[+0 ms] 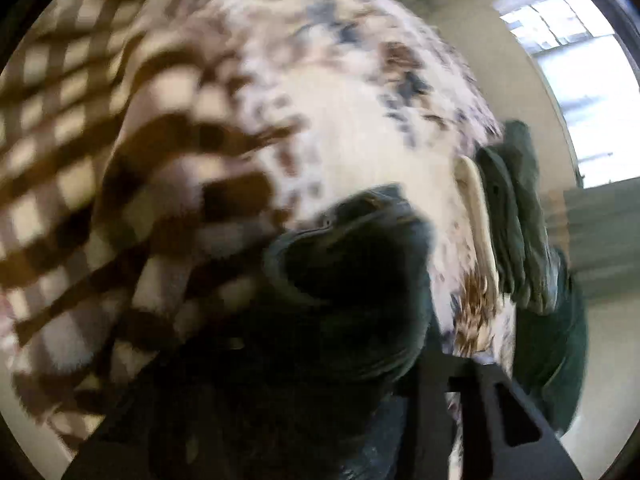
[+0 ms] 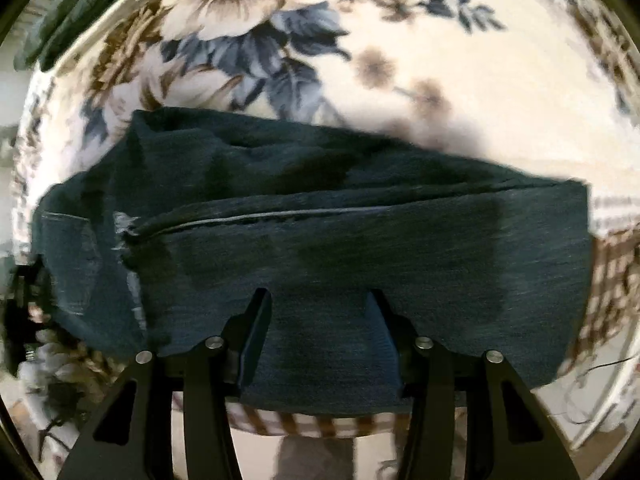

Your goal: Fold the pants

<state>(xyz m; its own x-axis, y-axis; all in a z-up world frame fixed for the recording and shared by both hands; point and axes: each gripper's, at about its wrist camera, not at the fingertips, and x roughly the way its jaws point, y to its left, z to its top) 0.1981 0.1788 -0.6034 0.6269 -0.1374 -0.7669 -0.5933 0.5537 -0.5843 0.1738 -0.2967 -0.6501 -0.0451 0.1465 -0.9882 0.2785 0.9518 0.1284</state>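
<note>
Right claw [image 2: 318,312] spread over dark pants [image 2: 360,248] lying left-right; left claw's state unclear.

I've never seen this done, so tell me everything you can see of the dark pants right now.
The pants are dark blue-green denim, lying folded in a long flat band across a floral bedcover. A pale stitched seam runs along them. The right gripper stands open over their near edge. In the blurred left view, bunched denim hides the left gripper's fingers.

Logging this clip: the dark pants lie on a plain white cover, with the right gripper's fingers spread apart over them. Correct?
Not quite. The cover is cream with a brown and blue floral print, not plain white; the right wrist view shows it. The dark pants do lie on it, with the right gripper fingers spread apart over them.
</note>
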